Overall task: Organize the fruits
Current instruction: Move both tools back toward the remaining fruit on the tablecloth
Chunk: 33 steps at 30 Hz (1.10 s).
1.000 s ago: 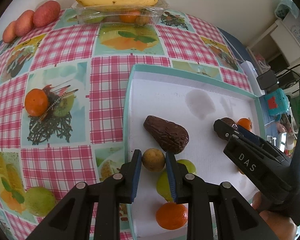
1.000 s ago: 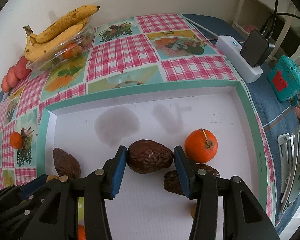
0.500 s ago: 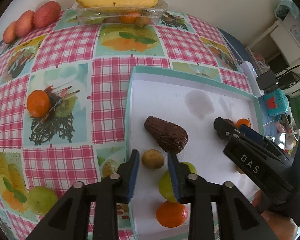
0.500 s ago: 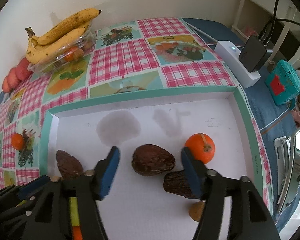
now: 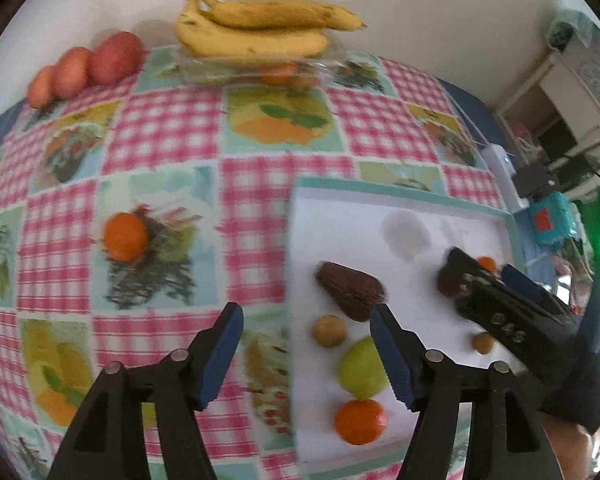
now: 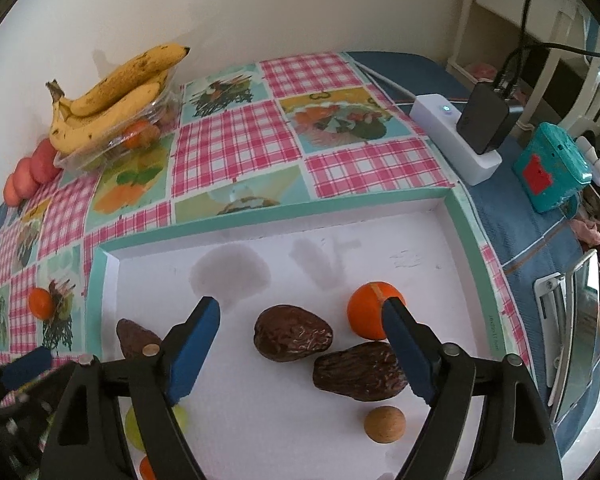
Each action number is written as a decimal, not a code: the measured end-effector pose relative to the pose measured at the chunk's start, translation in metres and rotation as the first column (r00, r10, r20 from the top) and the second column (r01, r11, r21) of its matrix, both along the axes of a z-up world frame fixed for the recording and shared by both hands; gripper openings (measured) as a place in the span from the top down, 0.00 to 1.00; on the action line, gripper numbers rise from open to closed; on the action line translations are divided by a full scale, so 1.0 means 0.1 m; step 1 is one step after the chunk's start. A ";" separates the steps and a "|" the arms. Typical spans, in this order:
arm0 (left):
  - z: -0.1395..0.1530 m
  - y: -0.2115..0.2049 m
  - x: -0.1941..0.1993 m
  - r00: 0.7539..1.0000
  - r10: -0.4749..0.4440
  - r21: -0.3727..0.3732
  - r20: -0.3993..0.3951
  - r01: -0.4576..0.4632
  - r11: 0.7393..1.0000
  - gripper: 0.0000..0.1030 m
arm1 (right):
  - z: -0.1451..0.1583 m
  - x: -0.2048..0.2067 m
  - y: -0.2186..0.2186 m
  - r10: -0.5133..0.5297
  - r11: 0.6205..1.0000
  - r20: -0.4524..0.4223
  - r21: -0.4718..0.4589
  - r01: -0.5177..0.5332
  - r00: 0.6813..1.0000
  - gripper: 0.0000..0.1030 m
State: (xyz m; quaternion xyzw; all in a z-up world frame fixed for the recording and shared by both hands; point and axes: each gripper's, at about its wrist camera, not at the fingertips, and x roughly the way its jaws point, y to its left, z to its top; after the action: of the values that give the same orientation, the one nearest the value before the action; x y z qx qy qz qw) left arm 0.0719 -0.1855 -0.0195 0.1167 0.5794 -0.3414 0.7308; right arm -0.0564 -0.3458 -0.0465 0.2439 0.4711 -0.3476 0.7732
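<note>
Both grippers wide, holding nothing; right gripper [image 6: 300, 344] over tray [image 6: 466, 216], straddling a brown avocado [image 6: 293, 338]; left gripper [image 5: 306, 350] above tray's left edge; orange [image 5: 125, 236] loose on table [image 5: 160, 128] left of tray

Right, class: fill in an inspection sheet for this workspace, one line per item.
Surface: checked fruit-print tablecloth.
Job's things: white tray holding three dark wrinkled fruits, oranges, a green fruit, small brown ones; loose orange on the cloth.
Clutter: bananas on a clear punnet; teal box.
Grippers: left hand-held gripper and right hand-held gripper open, empty.
Cables: black charger in a white power strip.
Surroundings: plain wall.
</note>
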 end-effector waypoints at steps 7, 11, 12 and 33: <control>0.03 0.43 0.42 0.979 0.166 0.081 0.116 -0.176 0.981 0.20 | 0.04 -0.03 0.00 -0.020 1.000 0.010 -0.005 0.020 1.000 0.19; -0.02 0.67 0.54 0.962 0.237 0.086 0.137 -0.250 0.964 0.00 | 0.08 -0.02 0.03 -0.022 0.999 0.014 -0.026 0.022 1.000 0.06; -0.02 0.72 0.57 0.958 0.252 0.081 0.139 -0.265 0.961 0.00 | 0.09 -0.02 0.04 -0.023 0.999 0.016 -0.030 0.023 1.000 0.06; 0.31 1.49 0.75 0.908 0.401 -0.045 0.126 -0.398 0.916 0.00 | 0.32 0.33 0.71 0.047 0.999 0.024 0.000 -0.047 0.999 0.06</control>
State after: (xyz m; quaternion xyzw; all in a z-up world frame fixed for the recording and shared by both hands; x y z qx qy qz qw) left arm 0.1469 -0.0363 0.0115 0.0114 0.5380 -0.1816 0.8231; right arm -0.0236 -0.2753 -0.0143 0.2371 0.4672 -0.3264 0.7867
